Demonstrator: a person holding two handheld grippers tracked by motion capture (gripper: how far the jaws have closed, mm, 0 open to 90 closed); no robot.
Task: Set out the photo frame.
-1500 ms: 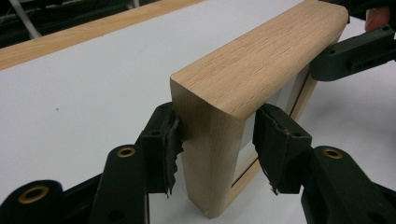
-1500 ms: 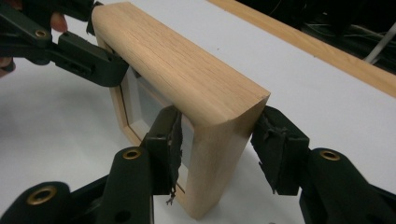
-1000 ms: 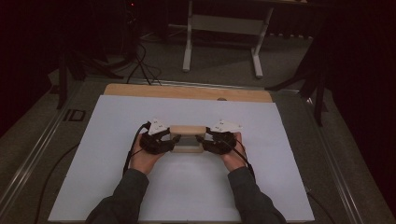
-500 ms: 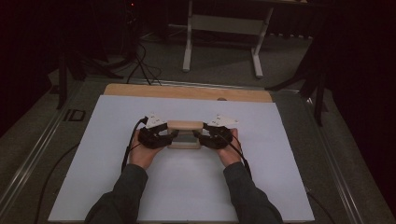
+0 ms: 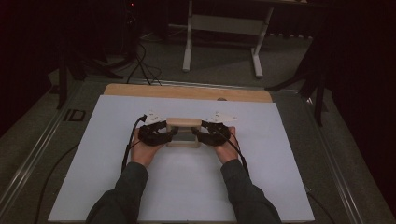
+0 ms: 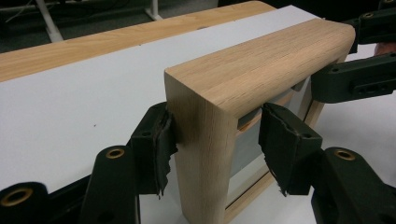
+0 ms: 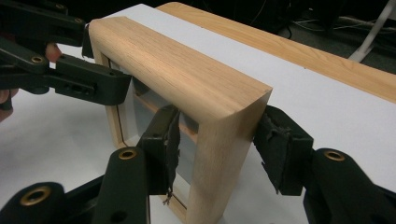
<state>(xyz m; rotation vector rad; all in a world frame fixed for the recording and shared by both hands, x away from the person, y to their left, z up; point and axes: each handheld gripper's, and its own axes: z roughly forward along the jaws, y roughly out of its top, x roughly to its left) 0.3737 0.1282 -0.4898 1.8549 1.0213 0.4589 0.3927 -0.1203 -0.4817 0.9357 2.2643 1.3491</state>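
On the white sheet (image 5: 187, 186), each hand-held gripper (image 5: 161, 133) (image 5: 208, 133) straddles the wooden frame (image 5: 184, 123), jaws apart.

Wooden frame (image 5: 183, 123) on white tabletop (image 5: 93, 154)

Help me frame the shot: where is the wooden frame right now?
In the high view, the wooden frame stands mid-table on the white sheet, between left gripper and right gripper.

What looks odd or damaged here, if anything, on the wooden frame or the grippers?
The wooden frame looks sound and stands upright on the white table. The oddity is the black pads on the left gripper: their edges are frayed and ragged. The right gripper has similarly torn pad edges, with a loose thread hanging.
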